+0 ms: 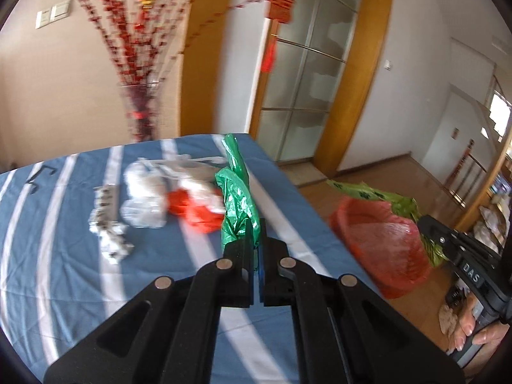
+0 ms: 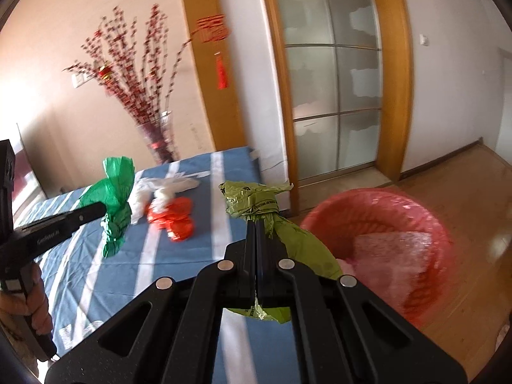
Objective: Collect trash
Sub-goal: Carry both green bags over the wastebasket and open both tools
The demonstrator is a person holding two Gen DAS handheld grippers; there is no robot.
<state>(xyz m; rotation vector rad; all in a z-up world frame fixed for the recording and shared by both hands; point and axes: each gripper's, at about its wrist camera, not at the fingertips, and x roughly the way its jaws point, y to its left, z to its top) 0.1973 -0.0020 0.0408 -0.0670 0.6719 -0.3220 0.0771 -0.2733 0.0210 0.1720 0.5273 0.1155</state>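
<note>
- Left wrist view: the left gripper [image 1: 255, 224] is clenched on a dark green plastic bag [image 1: 236, 198], lifted above a blue cloth with white stripes [image 1: 64, 256].
- On the cloth lie a clear plastic bag [image 1: 145, 192], a red-orange bag [image 1: 195, 209] touching it, and crumpled printed paper [image 1: 108, 224] just beside.
- Right wrist view: the right gripper [image 2: 257, 224] is clamped on a light green bag [image 2: 256, 203], held at the cloth's edge, beside a bin lined with a red bag [image 2: 384, 243] on the wooden floor [image 2: 464, 176].
- Behind, a vase of red-berried branches [image 2: 134, 73] stands by the wall.
</note>
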